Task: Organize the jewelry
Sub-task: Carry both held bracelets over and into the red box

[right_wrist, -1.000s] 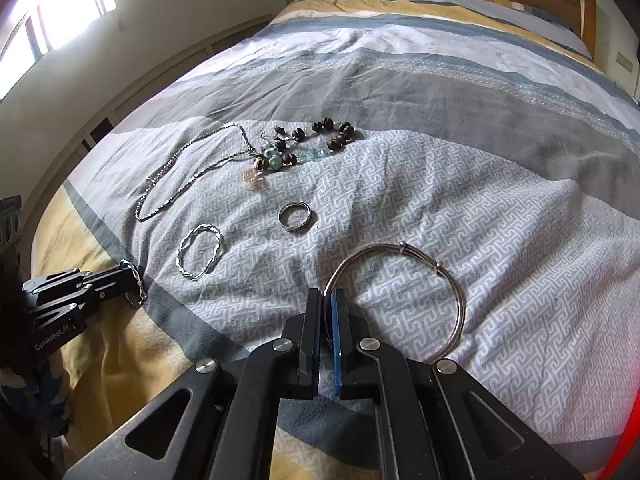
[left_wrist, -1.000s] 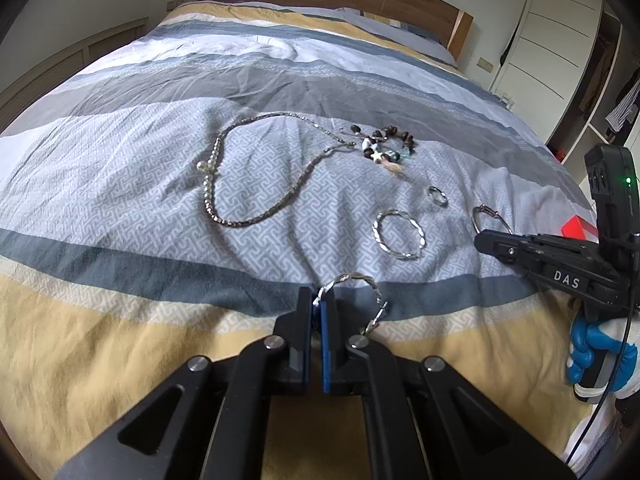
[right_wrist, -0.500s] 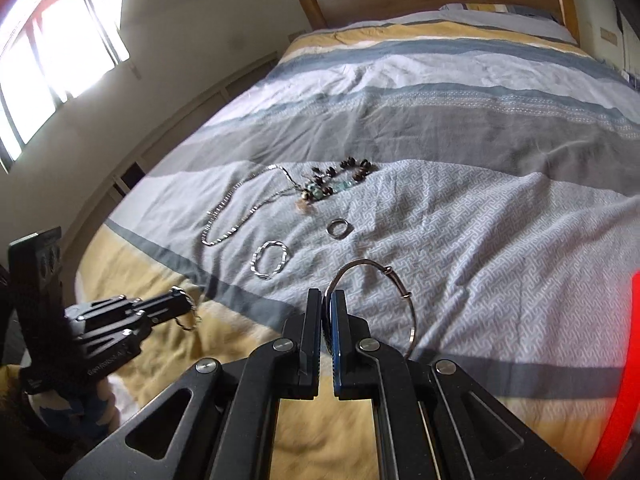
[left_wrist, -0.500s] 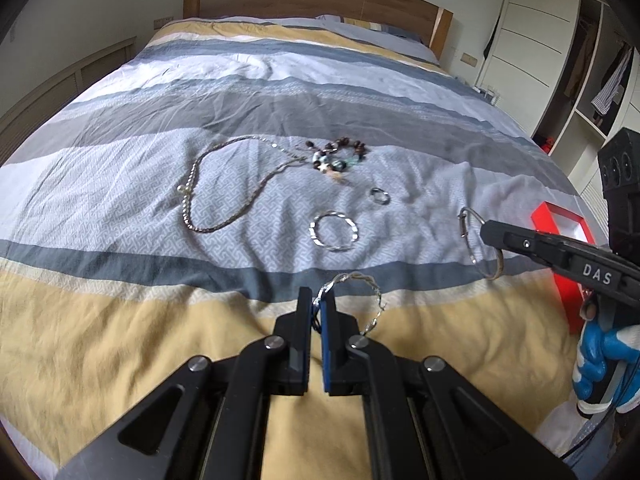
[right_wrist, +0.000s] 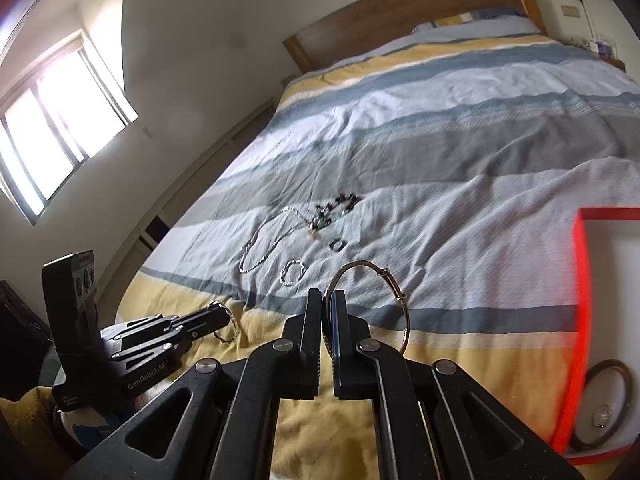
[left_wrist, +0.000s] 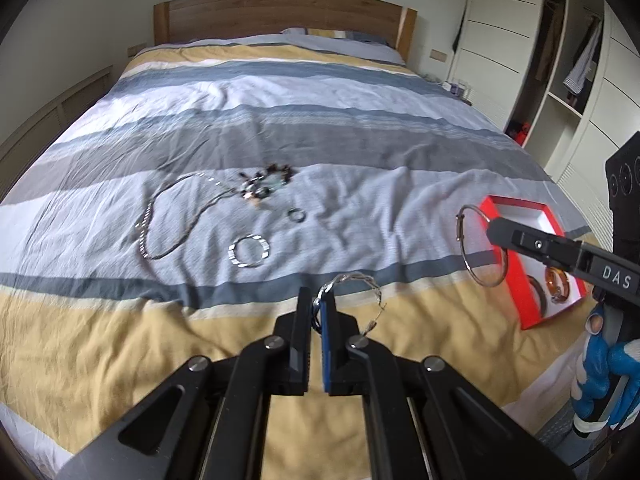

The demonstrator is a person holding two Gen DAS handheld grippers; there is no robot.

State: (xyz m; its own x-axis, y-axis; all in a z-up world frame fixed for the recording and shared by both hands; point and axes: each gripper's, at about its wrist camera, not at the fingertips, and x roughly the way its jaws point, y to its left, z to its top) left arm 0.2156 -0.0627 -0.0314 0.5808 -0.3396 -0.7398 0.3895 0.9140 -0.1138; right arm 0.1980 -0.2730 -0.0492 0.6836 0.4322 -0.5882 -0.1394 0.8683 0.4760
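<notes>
My left gripper [left_wrist: 317, 300] is shut on a twisted silver bracelet [left_wrist: 360, 285], held above the yellow stripe of the bed. My right gripper [right_wrist: 326, 294] is shut on a thin wire bangle [right_wrist: 384, 276], which also hangs in the left wrist view as the bangle [left_wrist: 472, 252] beside a red box [left_wrist: 532, 272]. That box [right_wrist: 580, 280] has a white inside with dark bangles in it. On the bed lie a silver chain necklace [left_wrist: 172, 216], a beaded bracelet [left_wrist: 266, 182], a small ring [left_wrist: 297, 215] and a twisted silver ring-shaped bracelet [left_wrist: 249, 251].
The striped duvet [left_wrist: 320, 120] covers a bed with a wooden headboard [left_wrist: 280, 12]. White wardrobes [left_wrist: 560, 60] stand to the right, a window [right_wrist: 52, 120] to the left. A blue-and-white gloved hand [left_wrist: 604, 368] holds the right gripper's handle.
Both grippers have risen and pulled back from the jewelry with their bracelets, so the bed looks farther away. The red box has come into both views on the right.
</notes>
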